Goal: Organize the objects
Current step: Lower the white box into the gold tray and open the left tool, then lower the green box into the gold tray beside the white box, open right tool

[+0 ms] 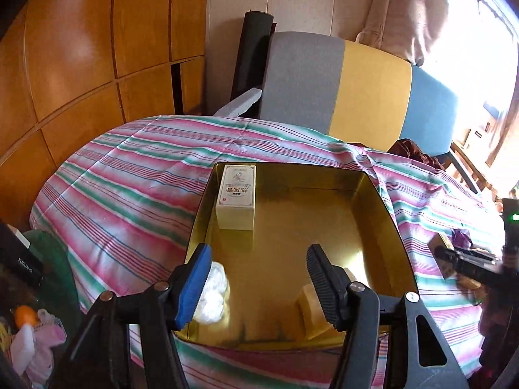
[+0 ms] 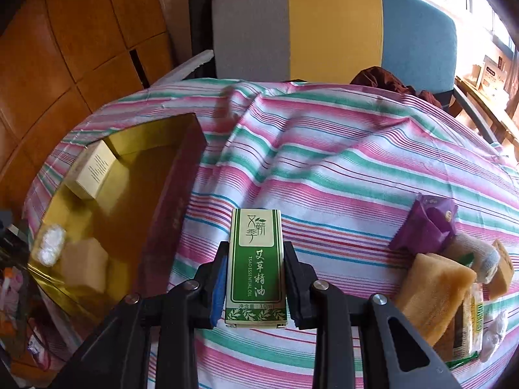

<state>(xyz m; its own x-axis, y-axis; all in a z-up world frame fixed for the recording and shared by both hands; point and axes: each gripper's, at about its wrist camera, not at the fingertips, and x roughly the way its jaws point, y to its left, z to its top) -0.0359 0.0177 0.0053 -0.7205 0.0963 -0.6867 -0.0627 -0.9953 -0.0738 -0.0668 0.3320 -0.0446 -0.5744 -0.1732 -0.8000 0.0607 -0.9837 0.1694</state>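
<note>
Green essential-oil box (image 2: 256, 265) pinched upright in right gripper (image 2: 254, 278) fingers above striped bench cloth (image 2: 340, 168), beside gold tin (image 2: 155, 129) holding cream box (image 2: 92, 170), cotton balls (image 2: 50, 248), sponge (image 2: 84, 264), left gripper (image 1: 256, 278) fingers spread over tin.

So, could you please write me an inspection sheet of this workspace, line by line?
Surface: striped cloth over a table, wrinkled.
Job's things: gold tin open on the cloth; inside it a cream box, a white cotton wad and a yellow sponge block. Green essential oil box held above the cloth.
Clutter: purple wrapper, tan sponges and small packets at the right edge.
Grippers: left tongs open over the tin, holding nothing; right tongs closed on the green box.
Cables: nothing seen.
Surroundings: grey, yellow and blue chair, wooden cabinets, bright window.
</note>
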